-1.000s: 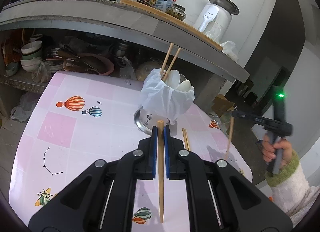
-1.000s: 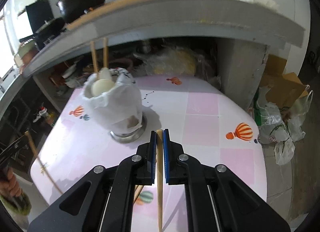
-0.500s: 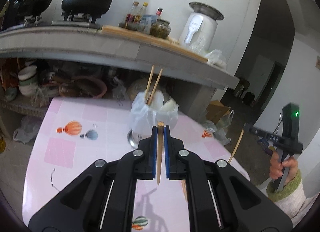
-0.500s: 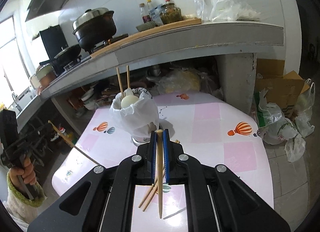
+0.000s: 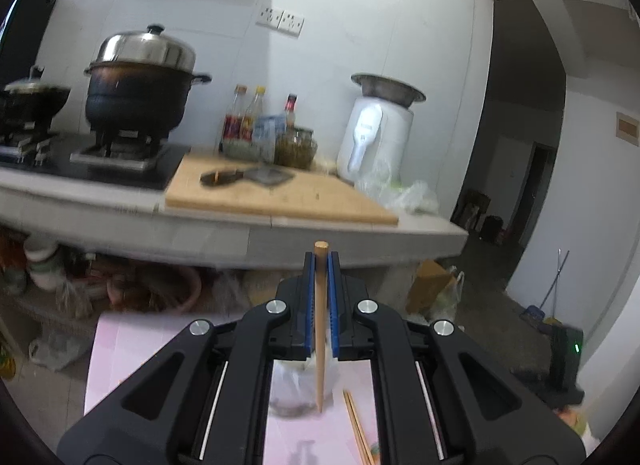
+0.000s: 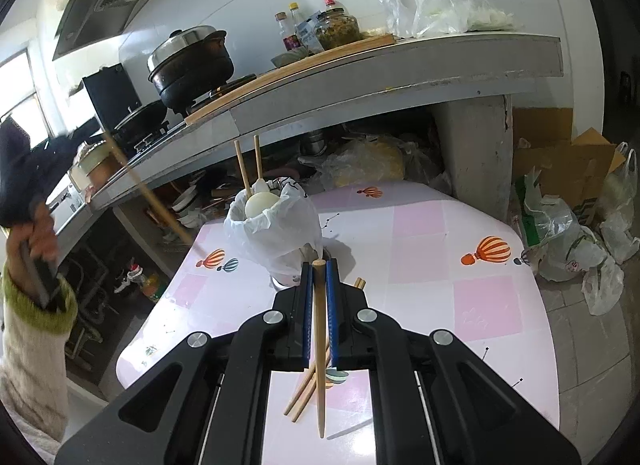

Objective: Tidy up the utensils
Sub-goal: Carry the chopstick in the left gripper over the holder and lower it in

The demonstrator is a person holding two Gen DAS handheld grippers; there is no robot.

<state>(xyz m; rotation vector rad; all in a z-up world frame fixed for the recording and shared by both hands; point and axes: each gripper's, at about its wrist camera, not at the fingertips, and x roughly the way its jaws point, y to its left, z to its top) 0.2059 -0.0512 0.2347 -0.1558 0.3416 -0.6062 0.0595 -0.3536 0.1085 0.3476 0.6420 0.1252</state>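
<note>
Left wrist view: your left gripper [image 5: 321, 265] is clamped on a single chopstick [image 5: 320, 329], the blue pads pressed against it on both sides. Its blunt end pokes just past the fingertips; the thin end hangs down behind them, over the bag-lined holder [image 5: 298, 385], which shows only as a blur between the gripper's arms. Two loose chopsticks [image 5: 356, 425] lie on the pink table [image 5: 116, 349] just right of the held stick's lower tip.

Right wrist view: your right gripper [image 6: 319, 277] is closed the same way on its own chopstick [image 6: 319, 349] — blunt end forward, tapered end trailing back and below the fingers. A loose pair [image 6: 306, 389] rests on the table under the gripper, crossing just left of the held stick.

Only this view shows the holder [image 6: 276, 233] clearly: it stands ahead and slightly left of the fingertips, wrapped in a white plastic bag, with two upright chopsticks [image 6: 250, 169] and a pale spoon [image 6: 262, 203] inside. It also shows your left hand [image 6: 36, 237] far left with its stick slanting upward. The left view alone looks up at the counter — black pot [image 5: 140, 97], cutting board [image 5: 276, 193].
</note>
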